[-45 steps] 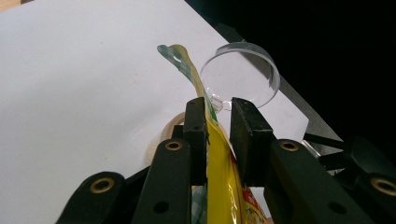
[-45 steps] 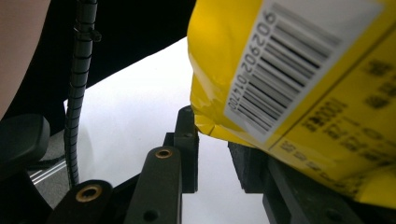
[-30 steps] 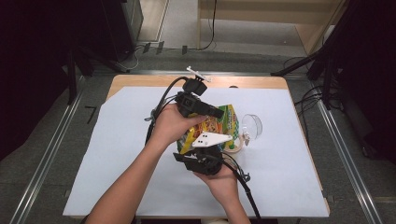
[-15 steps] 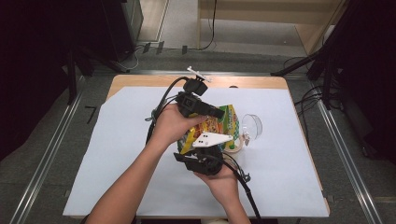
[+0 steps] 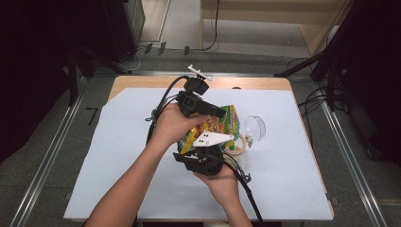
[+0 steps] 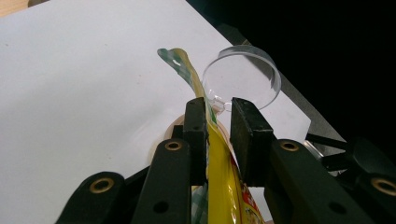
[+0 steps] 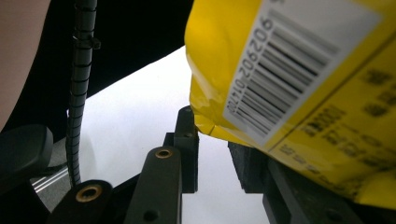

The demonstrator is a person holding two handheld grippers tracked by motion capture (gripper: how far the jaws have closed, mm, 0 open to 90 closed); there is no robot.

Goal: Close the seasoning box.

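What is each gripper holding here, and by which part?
The left gripper pinches the yellow snack bag by its thin top edge. The right gripper has the bag's bottom corner at its jaws, but a firm clamp cannot be told.

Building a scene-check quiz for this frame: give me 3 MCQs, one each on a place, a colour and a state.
1. In the high view, where is the clear container relative to the snack bag?
A. To its right
B. To its left
C. Under the table

2. What is the snack bag's main colour?
A. Blue
B. Yellow
C. Black

3. What state is the snack bag in?
A. Lying flat, untouched
B. Stuffed inside the clear container
C. Up at the grippers, its edge between the left gripper's jaws

Answers:
1 A: the clear container lies on the white sheet just right of the snack bag.
2 B: the right gripper view shows yellow film around the barcode.
3 C: the left gripper has the bag's edge running between its jaws.
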